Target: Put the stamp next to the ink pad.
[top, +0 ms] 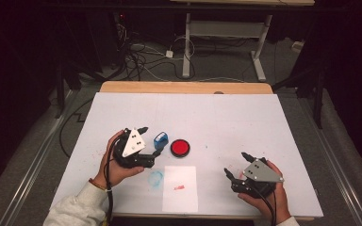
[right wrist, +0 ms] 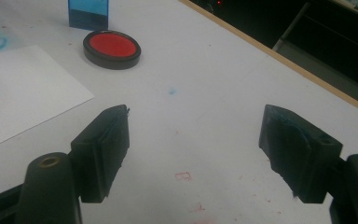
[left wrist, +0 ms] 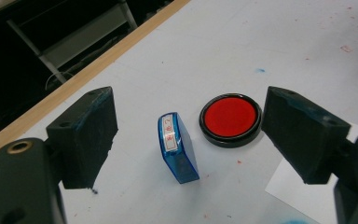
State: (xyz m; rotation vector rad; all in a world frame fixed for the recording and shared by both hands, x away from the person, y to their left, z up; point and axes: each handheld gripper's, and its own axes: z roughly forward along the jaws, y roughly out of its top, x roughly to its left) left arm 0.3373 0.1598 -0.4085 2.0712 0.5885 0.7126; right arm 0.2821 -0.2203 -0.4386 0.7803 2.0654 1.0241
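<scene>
A small blue stamp (top: pixel 160 140) stands upright on the white table, just left of a round red ink pad (top: pixel 180 147). My left gripper (top: pixel 152 141) is open right beside it. In the left gripper view the stamp (left wrist: pixel 178 147) stands between the wide jaws and touches neither, with the ink pad (left wrist: pixel 230 119) behind it to the right. A white sheet of paper (top: pixel 179 188) with a red stamp mark lies near the front edge. My right gripper (top: pixel 235 163) rests open at the front right, and its jaws (right wrist: pixel 196 121) have nothing between them.
A blue ink smudge (top: pixel 155 178) marks the table left of the paper. The table's wooden far edge (top: pixel 184 87) runs across the back. Beyond it stand a desk frame (top: pixel 224 42) and loose cables on the floor.
</scene>
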